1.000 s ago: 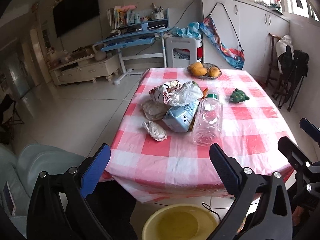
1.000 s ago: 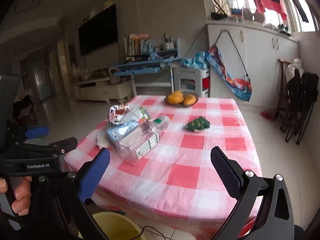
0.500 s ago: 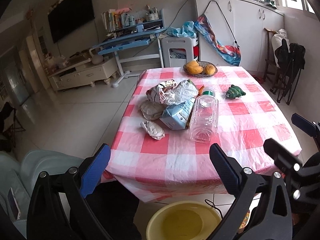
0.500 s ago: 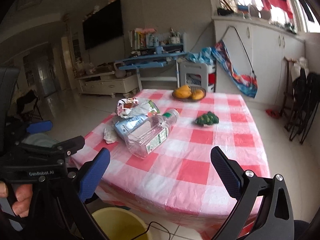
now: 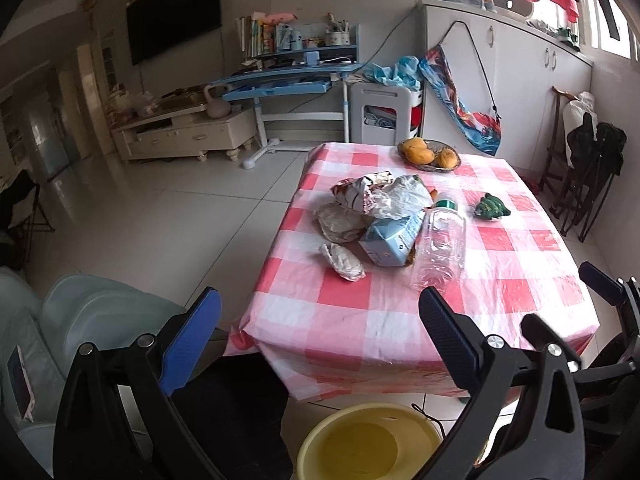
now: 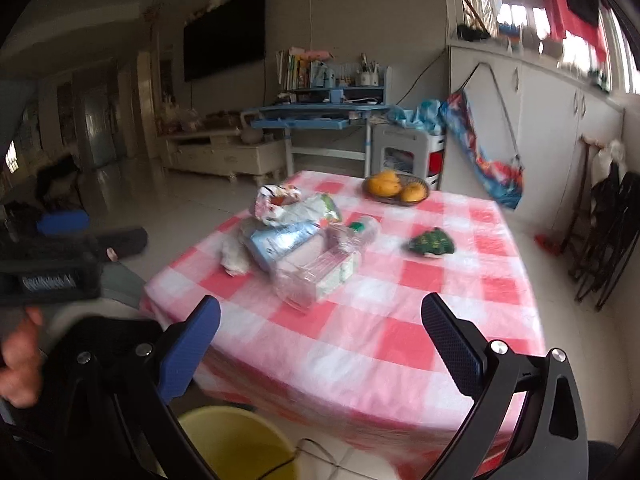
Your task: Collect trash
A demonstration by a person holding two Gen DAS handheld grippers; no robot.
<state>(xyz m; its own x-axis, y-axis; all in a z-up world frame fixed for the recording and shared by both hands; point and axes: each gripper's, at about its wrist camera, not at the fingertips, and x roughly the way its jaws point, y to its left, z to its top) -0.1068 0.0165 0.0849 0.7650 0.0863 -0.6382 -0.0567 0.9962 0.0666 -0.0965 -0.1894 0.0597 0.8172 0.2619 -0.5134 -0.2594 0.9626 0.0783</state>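
Nothing collected yet by the look of it: the left gripper and the right gripper both hang short of the table with jaws spread wide and empty, and the yellow bucket at six o'clock in the left view shows only a bare bottom. The whole trash heap sits up at twelve o'clock on the checked cloth — clear plastic bottle, blue carton, crumpled wrapper, and snack bags — so, judging from this, every piece remains to be picked up.
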